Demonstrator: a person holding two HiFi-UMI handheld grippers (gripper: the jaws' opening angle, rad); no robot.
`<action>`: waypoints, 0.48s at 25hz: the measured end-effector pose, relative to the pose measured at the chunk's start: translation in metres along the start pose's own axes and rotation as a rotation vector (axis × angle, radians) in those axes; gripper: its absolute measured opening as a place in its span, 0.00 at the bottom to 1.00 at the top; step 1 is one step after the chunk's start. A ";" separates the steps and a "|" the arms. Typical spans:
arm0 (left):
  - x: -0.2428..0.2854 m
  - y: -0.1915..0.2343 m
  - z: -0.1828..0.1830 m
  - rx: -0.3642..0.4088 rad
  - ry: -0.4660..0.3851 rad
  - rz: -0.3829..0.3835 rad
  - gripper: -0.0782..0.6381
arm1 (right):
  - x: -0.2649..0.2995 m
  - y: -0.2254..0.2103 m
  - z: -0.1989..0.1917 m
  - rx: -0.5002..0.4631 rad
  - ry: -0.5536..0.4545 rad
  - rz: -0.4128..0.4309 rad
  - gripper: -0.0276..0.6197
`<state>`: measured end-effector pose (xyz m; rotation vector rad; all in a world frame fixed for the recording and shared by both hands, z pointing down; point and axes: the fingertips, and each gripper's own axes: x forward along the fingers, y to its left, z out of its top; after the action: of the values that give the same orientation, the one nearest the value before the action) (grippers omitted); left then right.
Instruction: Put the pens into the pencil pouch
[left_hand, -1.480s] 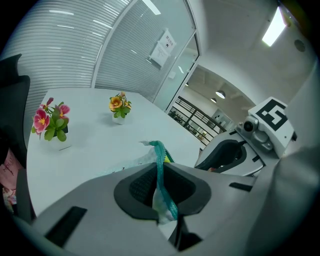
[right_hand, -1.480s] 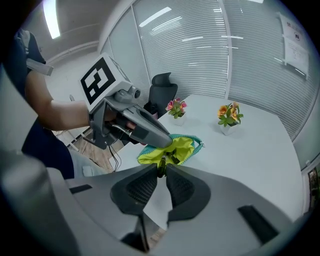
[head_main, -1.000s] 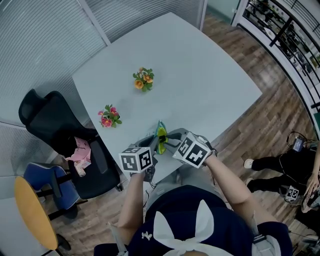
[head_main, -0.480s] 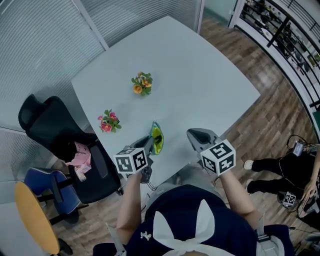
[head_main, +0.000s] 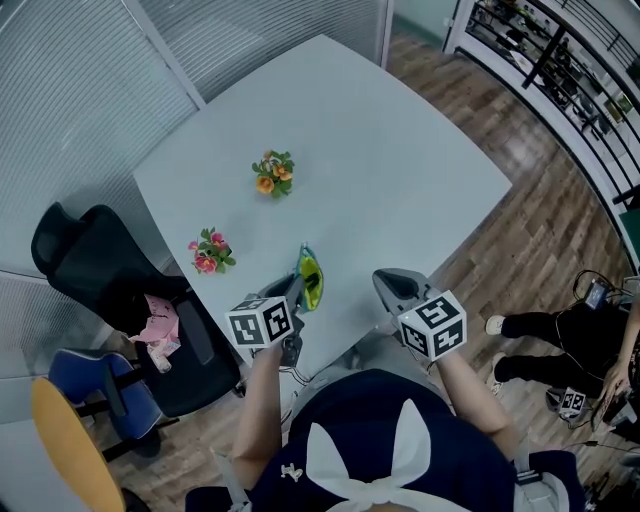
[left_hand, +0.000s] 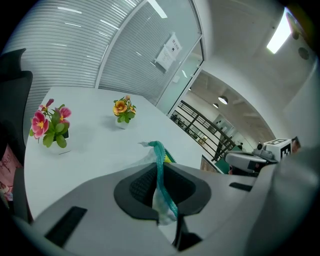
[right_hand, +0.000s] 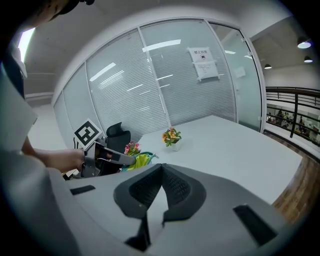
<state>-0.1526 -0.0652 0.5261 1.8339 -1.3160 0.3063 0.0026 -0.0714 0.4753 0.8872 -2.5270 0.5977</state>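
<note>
Moved: my right tool (head_main: 386, 281) was right up against the pencil pouch (head_main: 311, 278) a second ago. Now it sits off to the right of it in the head view, with a strip of bare counter (head_main: 400, 160) between them.
Right tool: its jaws have just been closing. Now they are pressed together, and nothing is between them.
Left tool (left_hand: 161, 187): it has stayed where it was. Its jaws are pinching the edge of the pencil pouch, right on the green zipper strip.
Pencil pouch: it is yellow-green and stands up thin on its edge, in the lower middle of the head view, near the close edge of the counter. I cannot tell if its bottom touches the counter.
Pink flowers (head_main: 208, 251): they stand on the counter to the left of the pencil pouch, near the counter's left edge.
Orange flowers (head_main: 270, 172): they stand higher up in the frame, well apart from the pencil pouch.
Black chair (head_main: 85, 265): it is at the left of the frame, just beside the counter.
</note>
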 end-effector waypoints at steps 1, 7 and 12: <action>0.002 -0.001 0.000 0.001 0.002 -0.003 0.18 | -0.001 0.000 -0.001 0.002 0.001 -0.002 0.05; 0.014 -0.007 -0.002 0.006 0.018 -0.021 0.18 | -0.006 -0.005 -0.005 0.011 0.001 -0.023 0.05; 0.022 -0.014 -0.002 0.016 0.029 -0.033 0.18 | -0.014 -0.008 -0.006 0.021 -0.009 -0.042 0.05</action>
<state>-0.1304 -0.0771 0.5344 1.8563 -1.2657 0.3252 0.0193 -0.0671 0.4759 0.9504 -2.5078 0.6096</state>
